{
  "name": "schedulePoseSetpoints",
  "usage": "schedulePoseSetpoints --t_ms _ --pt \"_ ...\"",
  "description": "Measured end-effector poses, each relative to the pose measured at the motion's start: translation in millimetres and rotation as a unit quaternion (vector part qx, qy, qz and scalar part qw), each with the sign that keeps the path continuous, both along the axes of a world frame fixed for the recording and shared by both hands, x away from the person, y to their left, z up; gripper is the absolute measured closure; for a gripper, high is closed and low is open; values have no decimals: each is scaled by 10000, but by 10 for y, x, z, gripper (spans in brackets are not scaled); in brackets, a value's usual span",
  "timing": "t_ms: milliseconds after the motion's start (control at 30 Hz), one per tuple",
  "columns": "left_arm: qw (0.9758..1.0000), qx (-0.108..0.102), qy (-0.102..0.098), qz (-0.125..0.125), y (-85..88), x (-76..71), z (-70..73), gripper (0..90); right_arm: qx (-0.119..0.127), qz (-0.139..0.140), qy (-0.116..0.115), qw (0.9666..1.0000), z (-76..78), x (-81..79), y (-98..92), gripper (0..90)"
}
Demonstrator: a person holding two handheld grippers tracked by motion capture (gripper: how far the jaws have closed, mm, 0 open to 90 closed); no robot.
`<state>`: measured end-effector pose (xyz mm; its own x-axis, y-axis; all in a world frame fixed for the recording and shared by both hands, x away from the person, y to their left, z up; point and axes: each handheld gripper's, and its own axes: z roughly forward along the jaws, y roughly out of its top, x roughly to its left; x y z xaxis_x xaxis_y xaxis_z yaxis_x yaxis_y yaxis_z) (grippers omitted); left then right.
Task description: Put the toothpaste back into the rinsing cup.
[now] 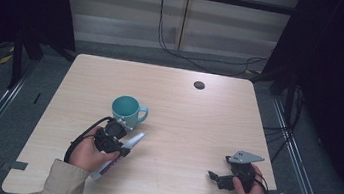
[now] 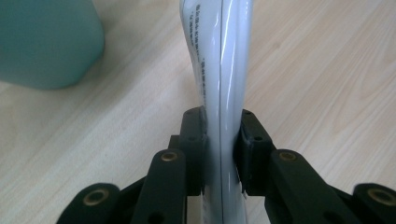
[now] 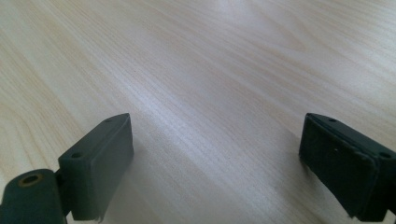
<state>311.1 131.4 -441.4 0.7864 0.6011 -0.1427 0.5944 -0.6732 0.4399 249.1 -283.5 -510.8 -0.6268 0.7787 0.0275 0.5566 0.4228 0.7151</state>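
A white tube (image 2: 224, 70) is clamped between the jaws of the left gripper (image 1: 120, 146) beside a teal mug (image 1: 126, 111) near the desk's (image 1: 196, 125) front-left corner; the right gripper's (image 3: 215, 158) jaws are held wide apart.

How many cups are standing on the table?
1. The teal cup stands left of the middle of the table, just beyond the left claw, which is shut on a white tube. Its side also appears in the left gripper view.

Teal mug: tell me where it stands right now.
In the high view the teal mug stands left of the table's centre, just beyond the left gripper, which pinches a white tube.
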Motion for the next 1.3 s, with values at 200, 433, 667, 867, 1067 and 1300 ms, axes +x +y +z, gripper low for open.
schedulePoseSetpoints --t_ms 200,433,667,867,1067,1300 --pt "9991 -336 -248 100 36 -4 82 749 0 -2 0 10000 0 0 0 94" --pt "9966 -692 -398 187 68 -3 183 750 0 -2 -1 10000 0 0 0 94" --pt "9930 -988 -557 315 107 7 262 750 -2 1 -1 10000 0 0 0 94" --pt "9893 -1146 -804 409 136 10 363 750 -2 2 -1 10000 0 0 0 94" --pt "9866 -1273 -920 452 169 35 439 750 -1 1 -1 10000 0 0 0 94" --pt "9836 -1363 -1049 537 186 67 540 751 0 -1 -2 10000 0 0 1 94"
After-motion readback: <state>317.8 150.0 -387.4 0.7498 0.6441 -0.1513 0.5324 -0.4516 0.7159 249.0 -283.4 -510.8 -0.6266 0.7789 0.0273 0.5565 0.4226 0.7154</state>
